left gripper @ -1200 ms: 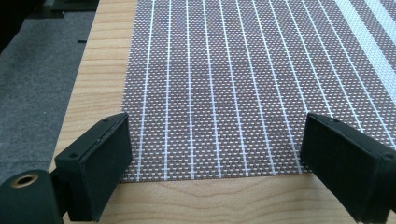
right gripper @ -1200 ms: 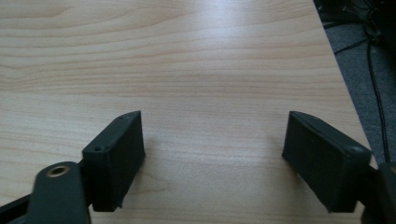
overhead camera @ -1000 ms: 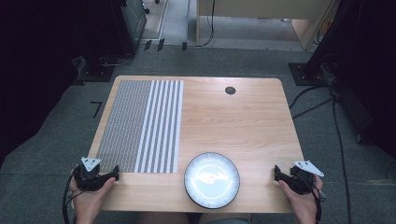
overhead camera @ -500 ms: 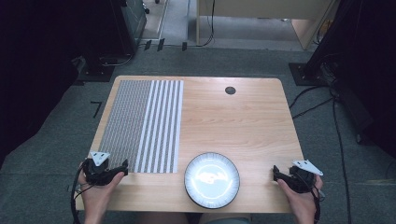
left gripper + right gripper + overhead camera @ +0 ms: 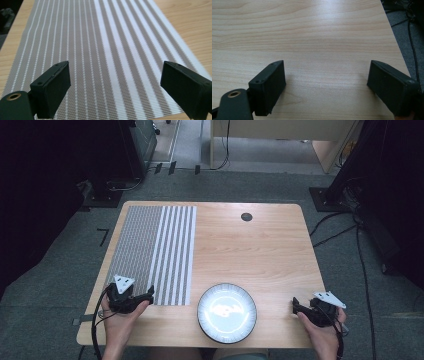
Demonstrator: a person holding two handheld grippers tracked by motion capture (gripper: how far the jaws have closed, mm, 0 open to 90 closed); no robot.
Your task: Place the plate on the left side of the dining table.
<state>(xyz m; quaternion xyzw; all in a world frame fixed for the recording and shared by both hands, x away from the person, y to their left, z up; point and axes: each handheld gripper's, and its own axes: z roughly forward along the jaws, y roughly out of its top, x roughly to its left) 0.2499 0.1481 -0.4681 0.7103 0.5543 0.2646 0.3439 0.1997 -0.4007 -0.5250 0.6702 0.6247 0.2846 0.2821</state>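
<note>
- The grey woven placemat with white stripes (image 5: 152, 254) lies flat over the left part of the light wooden bench (image 5: 260, 250). Its long side runs from the lower middle of the high view up toward the far edge, squared to the bench, so its near short edge is the easiest place to take hold of.
- The left claw (image 5: 148, 295) sits at the lower left of the high view, just over the placemat's near left corner, pointing right and slightly away from the person. In the left gripper view the placemat (image 5: 100, 50) spreads out ahead between the two black jaws, which stand wide apart with nothing clamped; they hang above the weave, and I cannot tell whether they touch it.
- My reading is that this claw is being lined up on the near edge to pinch or lift the placemat.
- The right claw (image 5: 295, 305) rests at the lower right of the high view, near the bench's right edge and well apart from the placemat. Its jaws have just been opening and now stand wide, with only bare wood (image 5: 312, 37) between them.
- A round white plate with a dark rim (image 5: 227, 312) stands at the lower middle, just beside the placemat's near right corner and not on it, between the two claws.
</note>
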